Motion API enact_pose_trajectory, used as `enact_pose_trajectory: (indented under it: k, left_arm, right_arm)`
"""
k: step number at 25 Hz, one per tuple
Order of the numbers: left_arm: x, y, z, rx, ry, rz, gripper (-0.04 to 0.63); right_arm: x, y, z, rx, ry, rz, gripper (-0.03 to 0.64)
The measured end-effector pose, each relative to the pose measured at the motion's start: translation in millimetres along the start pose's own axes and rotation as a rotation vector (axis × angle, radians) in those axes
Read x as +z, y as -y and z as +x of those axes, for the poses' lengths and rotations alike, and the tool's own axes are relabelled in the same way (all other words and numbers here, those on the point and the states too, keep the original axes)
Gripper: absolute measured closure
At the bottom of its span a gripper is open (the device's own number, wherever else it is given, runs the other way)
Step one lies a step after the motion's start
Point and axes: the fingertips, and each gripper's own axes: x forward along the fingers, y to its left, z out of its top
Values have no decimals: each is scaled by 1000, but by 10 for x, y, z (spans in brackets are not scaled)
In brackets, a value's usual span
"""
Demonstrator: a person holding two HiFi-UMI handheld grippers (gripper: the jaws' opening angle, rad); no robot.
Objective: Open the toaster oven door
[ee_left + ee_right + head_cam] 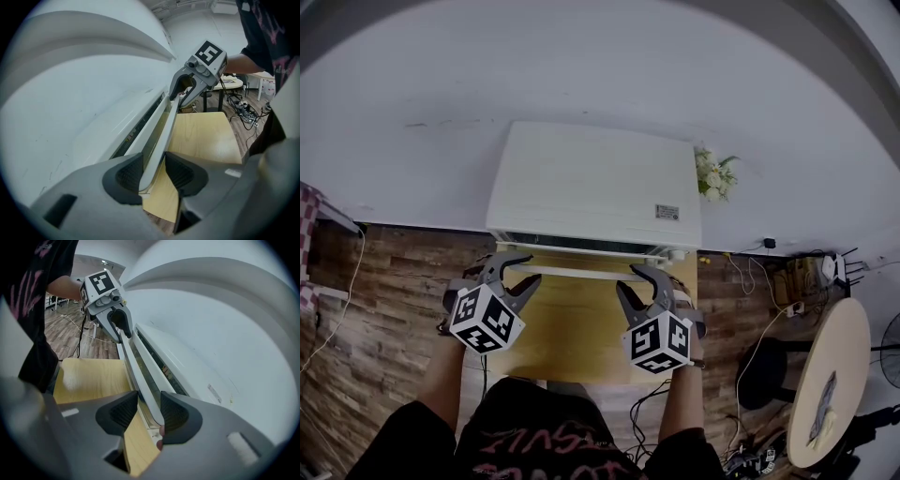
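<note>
- Toaster oven (591, 183): door face hidden beneath its own top in the head view.
- Label (667, 212) on top: print too small to read.
- Handle (577, 273): 2 ends covered by left gripper (530, 269) and right gripper (630, 277).
- Bench (572, 328): near edge partly behind the person's shirt (534, 436).

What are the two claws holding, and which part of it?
Both hold the white handle bar on the toaster oven door. The left claw pinches it near its left end, and the right claw near its right end.
</note>
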Motion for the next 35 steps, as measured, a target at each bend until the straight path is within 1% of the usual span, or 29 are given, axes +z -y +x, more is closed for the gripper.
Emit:
enact_pose_trajectory:
  k: [6,12,17,20,25,30,35]
  left_arm:
    - [-52,148,-27,-29,-9,-18,443]
    - [-129,287,-68,-38,-50,37,456]
    - [-176,390,-91,-53,-39,46,462]
    - [-223,483,-103,-59,-38,52,465]
    - [-298,654,-118,-68,-41,88,474]
    - [-364,752,-124,-54,-31,114,477]
    - [-388,788,-121,-31,-31,122,477]
  right_arm:
    - [-69,-133,-56,8,-17,17,449]
    - [-109,-261,-99,-2,-36,21,451]
    - [-150,-365,-129,-13,-41,34,451]
    - [-190,-458,-144,-20,-68,22,454]
    - [-275,-614,-179,-35,-103,29,454]
    - [-330,-722,-178,-54,-116,33,456]
    - [-353,-761,-180,-74,-124,21,456]
